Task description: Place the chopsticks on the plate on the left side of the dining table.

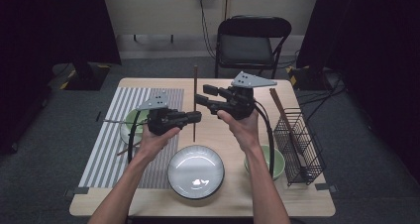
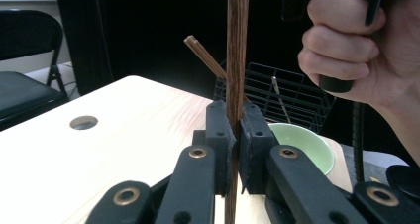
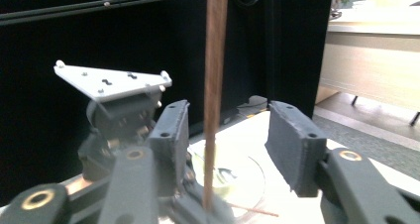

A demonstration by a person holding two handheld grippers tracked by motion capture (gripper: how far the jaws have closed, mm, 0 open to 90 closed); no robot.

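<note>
We see a dark wooden chopstick [image 1: 195,102] held upright above the middle of the desk [image 1: 148,204], nearer its far edge than its near one. The left gripper [image 1: 197,117] is clamped on it; in the left gripper view the stick [image 2: 236,60] stands squeezed between the two black pads. The right gripper [image 1: 200,96] faces it from the other side with its jaws apart: in the right gripper view the stick [image 3: 214,100] rises in the gap near one pad, and neither pad presses on it.

Below the stick, by the near edge, lies a white plate [image 1: 195,172]. A green bowl [image 1: 277,162] sits toward the near right corner, just beside a black wire basket [image 1: 299,144] at the right edge, with more chopsticks [image 1: 282,112] leaning out of it. A striped mat [image 1: 111,135] covers the left side and carries another green bowl [image 1: 132,121]. Beyond the far edge stands a folding chair [image 1: 251,40].
</note>
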